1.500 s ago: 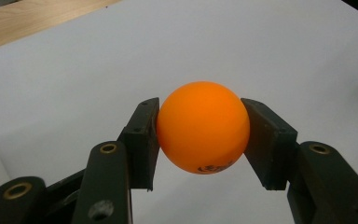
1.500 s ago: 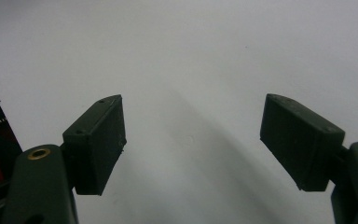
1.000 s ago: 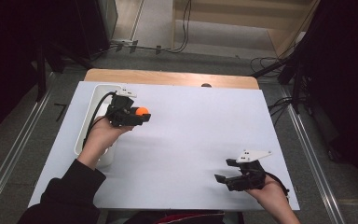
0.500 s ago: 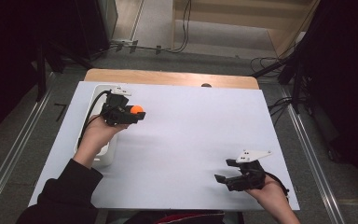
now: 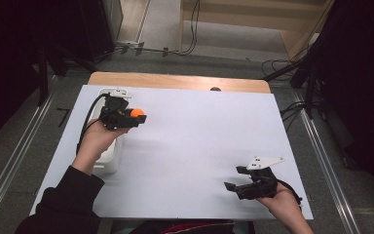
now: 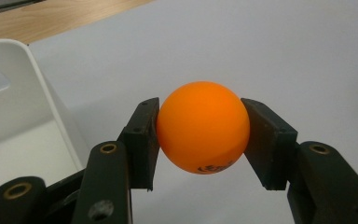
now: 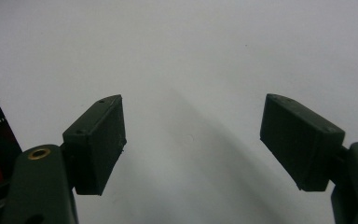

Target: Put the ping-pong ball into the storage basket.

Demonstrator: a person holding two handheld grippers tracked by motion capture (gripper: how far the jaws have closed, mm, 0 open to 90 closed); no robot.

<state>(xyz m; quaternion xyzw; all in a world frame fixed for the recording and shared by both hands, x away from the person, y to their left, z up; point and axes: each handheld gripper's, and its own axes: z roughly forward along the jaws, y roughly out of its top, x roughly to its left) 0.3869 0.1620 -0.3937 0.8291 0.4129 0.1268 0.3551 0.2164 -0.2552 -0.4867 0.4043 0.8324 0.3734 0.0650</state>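
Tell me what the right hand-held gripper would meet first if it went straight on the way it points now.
Probably just the white table sheet. The right hand-held gripper has open, empty jaws with bare sheet ahead. The orange ball sits clamped in the left hand-held gripper, far off to one side.

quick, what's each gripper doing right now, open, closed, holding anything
Left gripper: closed on the orange ball, beside the white bin.
Right gripper: open, nothing between its jaws, over the white table.
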